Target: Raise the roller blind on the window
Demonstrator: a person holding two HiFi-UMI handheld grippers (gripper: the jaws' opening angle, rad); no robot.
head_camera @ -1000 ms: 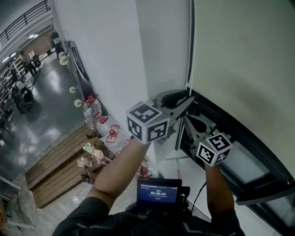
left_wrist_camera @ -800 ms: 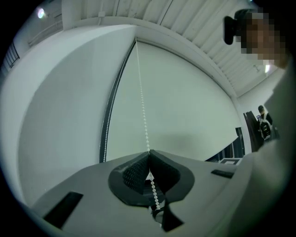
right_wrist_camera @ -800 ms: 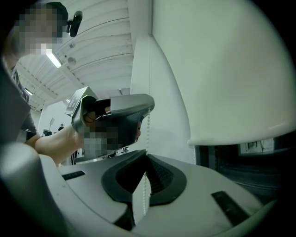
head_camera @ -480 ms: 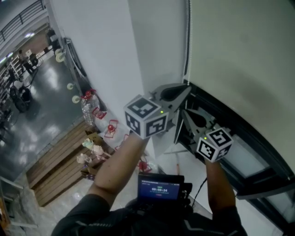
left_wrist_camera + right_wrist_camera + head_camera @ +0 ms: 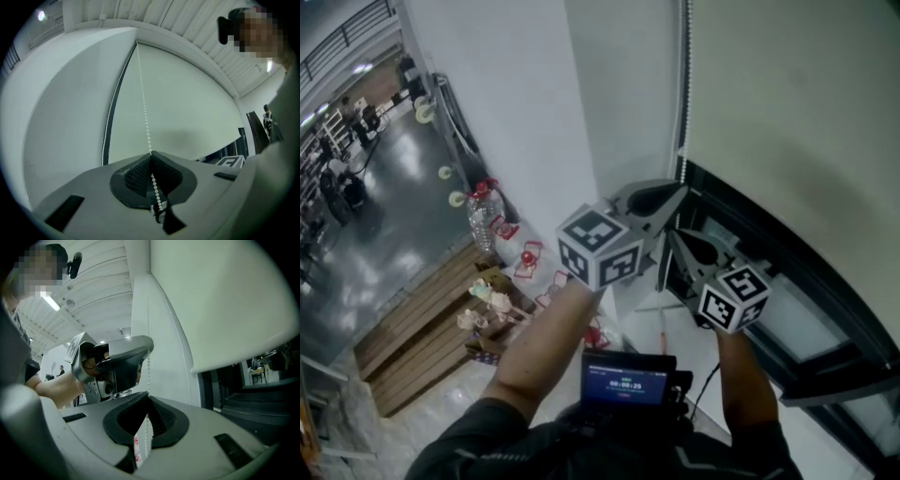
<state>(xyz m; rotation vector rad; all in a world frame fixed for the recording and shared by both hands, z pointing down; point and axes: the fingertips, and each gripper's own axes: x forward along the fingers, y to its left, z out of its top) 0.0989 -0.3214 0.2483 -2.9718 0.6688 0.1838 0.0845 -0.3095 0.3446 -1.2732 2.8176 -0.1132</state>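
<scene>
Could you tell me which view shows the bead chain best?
The left gripper view: the bead chain runs down the blind into the left gripper, whose jaws just closed on it. The head view shows it thin; the right gripper view, a short stretch.

From the head view, the roller blind (image 5: 787, 103) fills 12 to 3 o'clock, and the bead chain (image 5: 682, 94) hangs just beside its left edge. At centre the left gripper (image 5: 678, 192) has just closed its fingers on the chain. The right gripper (image 5: 673, 236) grips the chain just below, at 6 o'clock of the left one. The window (image 5: 811, 314) lies under the blind at 4 o'clock. A bottle (image 5: 485, 225) stands by the wall (image 5: 516, 103) at 9.
</scene>
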